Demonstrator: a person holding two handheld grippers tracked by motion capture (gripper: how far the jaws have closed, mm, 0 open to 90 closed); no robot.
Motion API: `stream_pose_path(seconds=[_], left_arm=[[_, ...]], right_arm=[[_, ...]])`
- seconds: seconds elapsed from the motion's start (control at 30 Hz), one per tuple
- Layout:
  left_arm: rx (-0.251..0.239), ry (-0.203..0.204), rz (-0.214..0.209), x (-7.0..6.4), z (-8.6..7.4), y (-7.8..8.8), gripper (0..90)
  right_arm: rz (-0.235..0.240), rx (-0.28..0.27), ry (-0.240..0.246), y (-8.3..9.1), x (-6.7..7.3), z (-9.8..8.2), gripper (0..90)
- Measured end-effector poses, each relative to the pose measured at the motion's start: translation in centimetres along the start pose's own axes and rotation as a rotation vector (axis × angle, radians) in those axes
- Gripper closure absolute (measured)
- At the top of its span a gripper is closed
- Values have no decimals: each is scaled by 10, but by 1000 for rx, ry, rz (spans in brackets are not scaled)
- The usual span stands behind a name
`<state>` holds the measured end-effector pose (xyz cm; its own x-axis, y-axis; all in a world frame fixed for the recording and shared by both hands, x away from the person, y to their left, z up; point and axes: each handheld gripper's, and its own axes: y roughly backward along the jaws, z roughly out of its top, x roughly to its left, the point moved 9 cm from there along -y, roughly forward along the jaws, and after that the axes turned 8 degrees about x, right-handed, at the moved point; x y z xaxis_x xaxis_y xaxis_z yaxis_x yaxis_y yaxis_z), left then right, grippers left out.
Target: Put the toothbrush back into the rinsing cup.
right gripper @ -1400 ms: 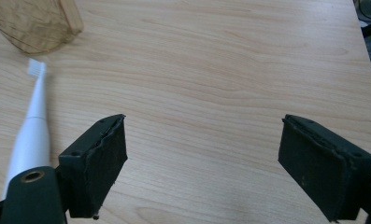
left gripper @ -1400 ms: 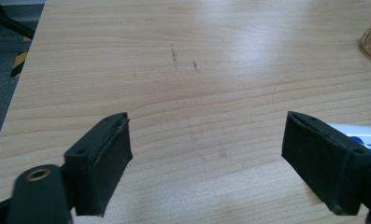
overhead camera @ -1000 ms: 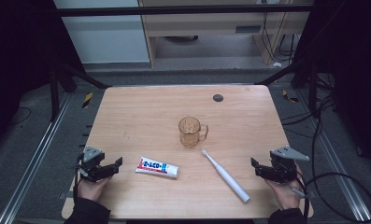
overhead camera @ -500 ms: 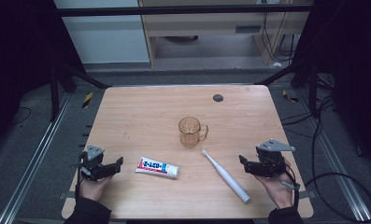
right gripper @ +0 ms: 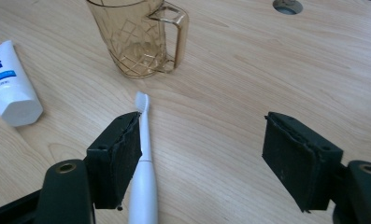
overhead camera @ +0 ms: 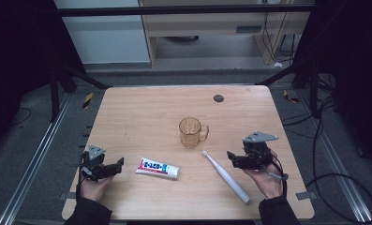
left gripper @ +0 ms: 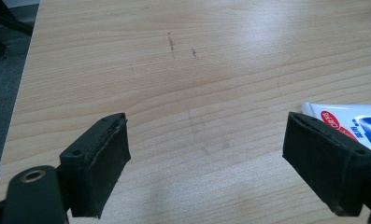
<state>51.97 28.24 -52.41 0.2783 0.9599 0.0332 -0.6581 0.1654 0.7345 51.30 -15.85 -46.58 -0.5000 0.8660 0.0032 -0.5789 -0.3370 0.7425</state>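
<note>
A: High view first. Anything hard to read?
B: Small print on the toothpaste tube (overhead camera: 158,168), red and blue on white, too small to spell out. Lying flat on the worktop (overhead camera: 146,112), just beyond the tips of the left gripper (overhead camera: 112,168).
A: Pose of that gripper?
B: Held low by the left hand (overhead camera: 93,186) near the worktop's near left corner, pointing toward the tube. Released, jaws just opened to full width, nothing between them.
A: And the other side?
B: Right gripper (overhead camera: 235,159) cradled in the right hand (overhead camera: 265,180), palm up, aimed at the toothbrush (overhead camera: 226,176). Released too, jaws just narrowed a little, nothing pinched. Brush lying slantwise just ahead of its tips, amber mug (overhead camera: 191,132) farther off beyond the brush head.
A: Left gripper view next.
B: Wide gap, bare wood between the pads (left gripper: 106,163). Tube (left gripper: 356,122) cut off by the right edge and partly hidden behind the right-hand pad; bits of red and blue lettering, unreadable.
A: Right gripper view?
B: Brush (right gripper: 143,154) running alongside the left-hand pad (right gripper: 117,158), outside the gap, handle end cut off at the bottom; contact impossible to judge. Mug (right gripper: 136,39) ahead, rim cropped at the top. Tube cap (right gripper: 17,107) off to the left, blue letters cut by the frame. Dark round hole (right gripper: 287,6) at far right.
</note>
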Motion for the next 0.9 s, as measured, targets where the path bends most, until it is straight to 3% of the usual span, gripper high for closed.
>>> stream_pose_path(seconds=[0.37,0.9], left_arm=[[8,-8,3,1,0,0,138],[11,-19,7,0,0,-1,144]], right_arm=[[21,74,55,-17,18,10,301],[47,188,85,-35,28,-5,352]])
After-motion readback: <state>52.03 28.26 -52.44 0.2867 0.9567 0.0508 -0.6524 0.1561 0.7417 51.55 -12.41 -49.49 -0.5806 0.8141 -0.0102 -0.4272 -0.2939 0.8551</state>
